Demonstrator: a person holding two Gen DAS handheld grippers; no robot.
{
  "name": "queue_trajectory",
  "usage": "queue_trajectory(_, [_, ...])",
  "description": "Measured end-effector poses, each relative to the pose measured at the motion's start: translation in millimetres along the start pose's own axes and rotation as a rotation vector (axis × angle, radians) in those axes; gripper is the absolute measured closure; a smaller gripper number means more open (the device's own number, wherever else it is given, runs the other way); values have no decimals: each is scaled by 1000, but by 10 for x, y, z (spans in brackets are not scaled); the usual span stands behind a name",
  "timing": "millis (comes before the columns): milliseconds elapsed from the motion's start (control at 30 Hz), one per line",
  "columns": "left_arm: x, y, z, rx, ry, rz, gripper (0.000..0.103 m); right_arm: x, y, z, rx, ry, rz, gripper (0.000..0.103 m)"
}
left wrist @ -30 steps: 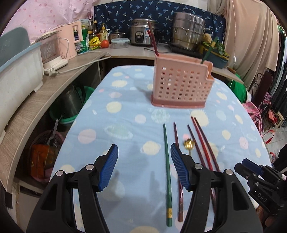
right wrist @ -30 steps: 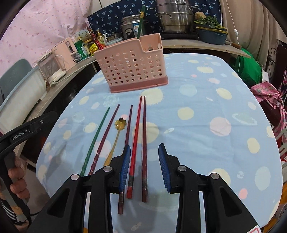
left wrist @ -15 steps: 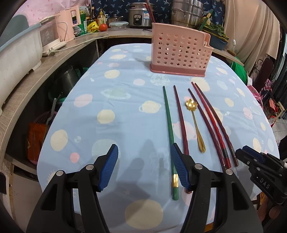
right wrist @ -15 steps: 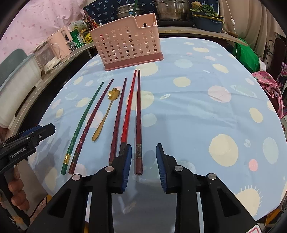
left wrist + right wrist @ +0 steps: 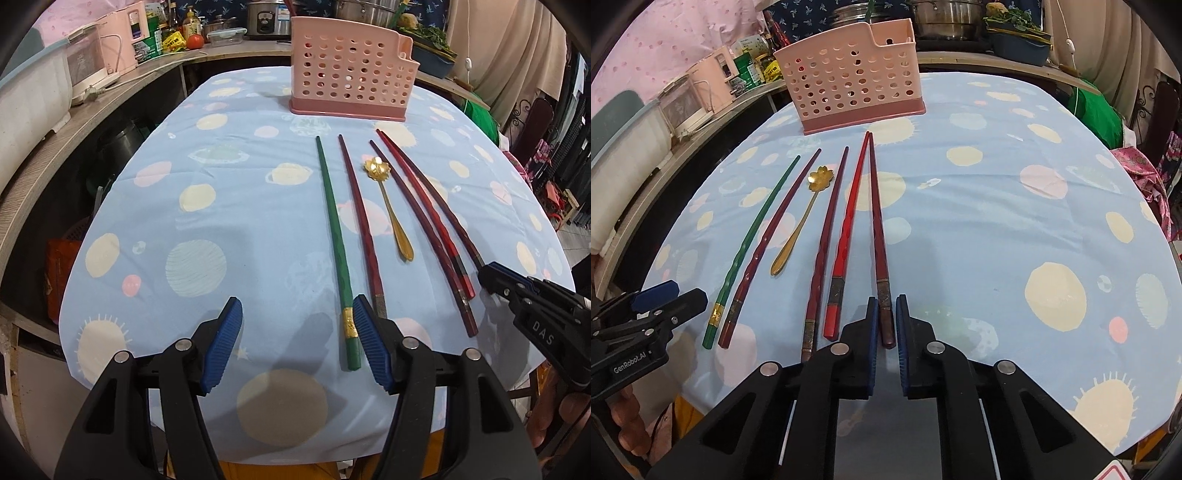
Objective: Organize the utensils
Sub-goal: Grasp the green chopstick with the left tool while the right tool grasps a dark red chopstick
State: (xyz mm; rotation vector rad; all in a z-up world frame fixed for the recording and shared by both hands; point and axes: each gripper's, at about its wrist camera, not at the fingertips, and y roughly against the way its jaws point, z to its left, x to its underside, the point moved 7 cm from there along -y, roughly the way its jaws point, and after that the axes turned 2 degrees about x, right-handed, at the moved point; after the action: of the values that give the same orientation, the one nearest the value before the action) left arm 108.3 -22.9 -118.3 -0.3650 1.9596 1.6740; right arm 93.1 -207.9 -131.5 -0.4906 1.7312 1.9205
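A pale blue tablecloth (image 5: pixel 979 192) printed with cream, pink and mint planets and suns covers the surface. At its far edge stands a pink perforated utensil basket (image 5: pixel 849 88); nearer lie a green chopstick (image 5: pixel 753 236) with a gold band, a gold flower-bowled spoon (image 5: pixel 801 221), three dark maroon chopsticks and one bright red chopstick (image 5: pixel 847 229). Both grippers are black with ribbed blue pads (image 5: pixel 221 347).

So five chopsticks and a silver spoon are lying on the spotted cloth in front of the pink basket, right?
Nearly. The spoon is gold, not silver, with a flower-shaped bowl; the right wrist view shows it plainly. The rest holds: five chopsticks lie on the spotted cloth in front of the pink basket.
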Motion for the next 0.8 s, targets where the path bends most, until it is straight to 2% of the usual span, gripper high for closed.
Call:
queue_trajectory(533, [94, -113, -72, 5, -15, 34, 47, 9, 1, -1, 3, 3, -2, 95])
queue_trajectory(700, [91, -112, -95, 2, -32, 32, 56, 9, 0, -2, 4, 4, -2, 95])
queue_trajectory(800, [89, -108, -102, 4, -35, 30, 66, 10, -1, 1, 5, 6, -2, 95])
